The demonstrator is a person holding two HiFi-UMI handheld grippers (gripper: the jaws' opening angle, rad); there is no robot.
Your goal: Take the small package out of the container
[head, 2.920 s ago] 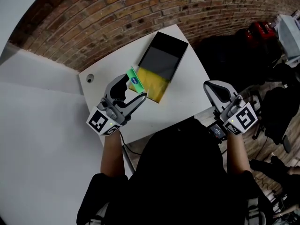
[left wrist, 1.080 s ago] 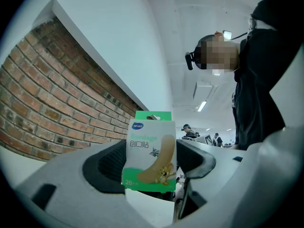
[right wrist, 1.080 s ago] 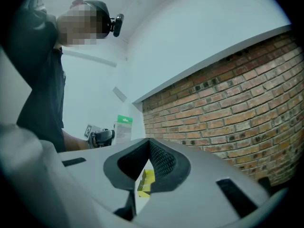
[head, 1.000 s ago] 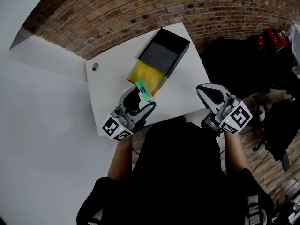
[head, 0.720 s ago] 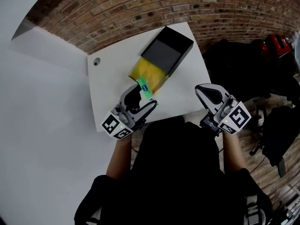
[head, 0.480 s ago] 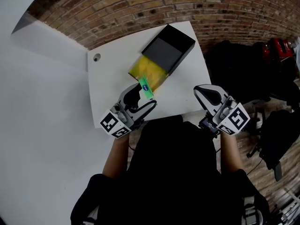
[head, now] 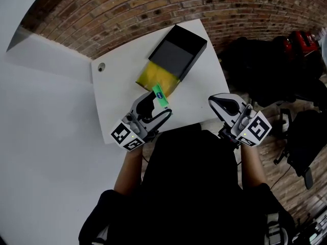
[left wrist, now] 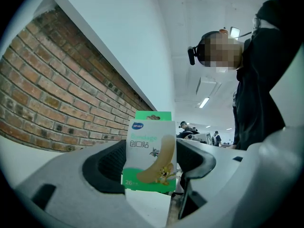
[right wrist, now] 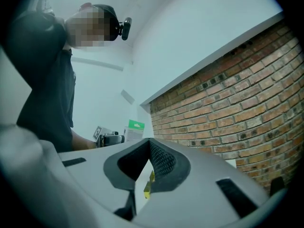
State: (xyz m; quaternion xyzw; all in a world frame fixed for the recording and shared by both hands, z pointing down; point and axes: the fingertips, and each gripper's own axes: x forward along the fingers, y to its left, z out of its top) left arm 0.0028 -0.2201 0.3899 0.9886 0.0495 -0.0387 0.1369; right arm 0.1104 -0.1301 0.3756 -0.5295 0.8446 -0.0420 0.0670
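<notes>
Small package (head: 160, 95) now lies clear of the container (head: 176, 55), lower than before, clamped in the left tool (head: 157, 106). Right tool (right wrist: 144, 177) is closed and empty. Extraction looks done; set-down on the table (head: 122, 75) likely follows.

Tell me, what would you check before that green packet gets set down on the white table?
1. Grip: ok. The left gripper has its jaws closed on the lower part of the green package, which stands upright between them.
2. Package out of the black container: ok. It is held by the near edge of the yellow pouch, away from the box.
3. Room to put it down: ok. Bare table shows beside the left gripper.
4. Right gripper out of the way: ok. It is shut, empty and beside the table's right edge.
5. Anything left in the container: cannot tell, the inside is dark.
</notes>
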